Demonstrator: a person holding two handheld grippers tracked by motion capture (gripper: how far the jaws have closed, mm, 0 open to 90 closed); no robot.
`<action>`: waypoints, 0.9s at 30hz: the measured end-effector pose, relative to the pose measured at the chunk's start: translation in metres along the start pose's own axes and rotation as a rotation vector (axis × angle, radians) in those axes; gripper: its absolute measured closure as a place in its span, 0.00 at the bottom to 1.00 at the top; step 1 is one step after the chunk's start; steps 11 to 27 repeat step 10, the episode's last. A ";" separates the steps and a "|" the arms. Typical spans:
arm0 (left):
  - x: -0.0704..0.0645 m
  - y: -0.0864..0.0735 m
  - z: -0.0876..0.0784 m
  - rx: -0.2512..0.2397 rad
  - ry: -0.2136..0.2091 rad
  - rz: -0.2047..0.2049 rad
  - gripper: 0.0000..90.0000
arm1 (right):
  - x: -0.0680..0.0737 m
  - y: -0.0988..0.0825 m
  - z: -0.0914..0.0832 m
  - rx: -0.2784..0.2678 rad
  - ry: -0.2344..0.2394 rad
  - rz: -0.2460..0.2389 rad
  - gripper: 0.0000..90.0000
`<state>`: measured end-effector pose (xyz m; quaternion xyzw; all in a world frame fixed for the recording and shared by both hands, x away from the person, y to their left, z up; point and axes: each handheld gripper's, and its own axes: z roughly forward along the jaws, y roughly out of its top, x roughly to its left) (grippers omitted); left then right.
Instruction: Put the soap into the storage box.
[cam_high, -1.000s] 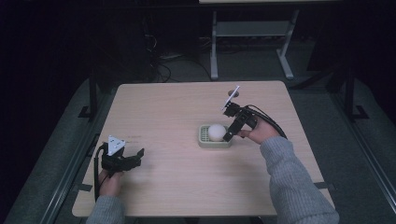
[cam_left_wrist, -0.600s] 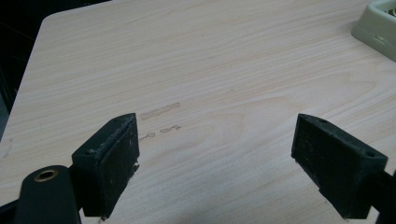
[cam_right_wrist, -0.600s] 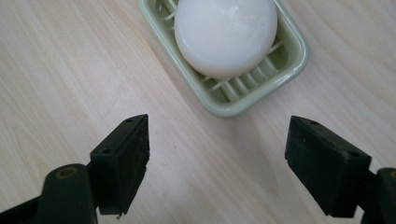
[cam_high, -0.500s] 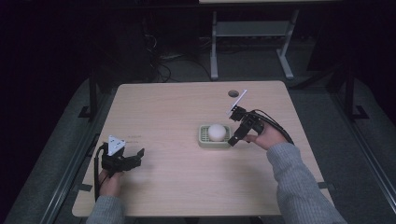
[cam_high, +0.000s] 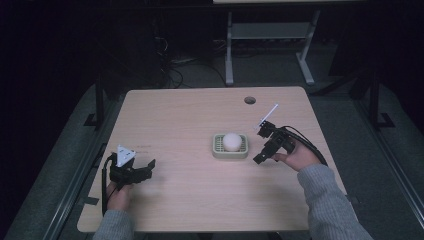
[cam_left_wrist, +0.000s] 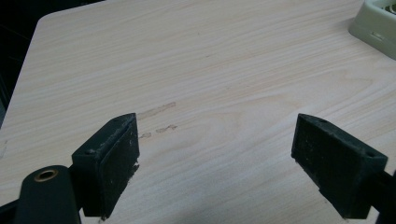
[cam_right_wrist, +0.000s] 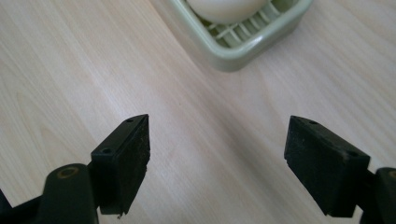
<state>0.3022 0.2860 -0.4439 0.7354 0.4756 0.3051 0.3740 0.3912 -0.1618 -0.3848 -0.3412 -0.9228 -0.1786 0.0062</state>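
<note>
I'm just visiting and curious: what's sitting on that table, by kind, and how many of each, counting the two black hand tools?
Green slatted dish: 1
Pale round egg-like ball lying in the dish: 1
Black hand-held grippers: 2, the left gripper and the right gripper, both with jaws apart
Total: 4

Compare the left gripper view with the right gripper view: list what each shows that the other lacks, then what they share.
Left gripper view alone: faint smudge marks on the wood between the open jaws of the left tool, and a dark strip of floor past the table's edge.
Right gripper view alone: the pale round soap lying on the slats of the green soap dish, just ahead of the open right tool.
Both: the light wooden table, a part of the dish, and two black jaws held wide apart, holding nothing.
</note>
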 end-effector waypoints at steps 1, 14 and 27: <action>0.000 0.000 0.000 0.001 -0.001 0.001 0.16 | 0.000 -0.003 0.000 0.002 0.001 0.008 0.24; -0.001 0.000 0.000 0.000 -0.001 0.008 0.16 | 0.005 -0.036 0.007 -0.007 0.011 0.026 0.24; -0.001 0.000 0.000 0.000 -0.001 0.008 0.16 | 0.005 -0.036 0.007 -0.007 0.011 0.026 0.24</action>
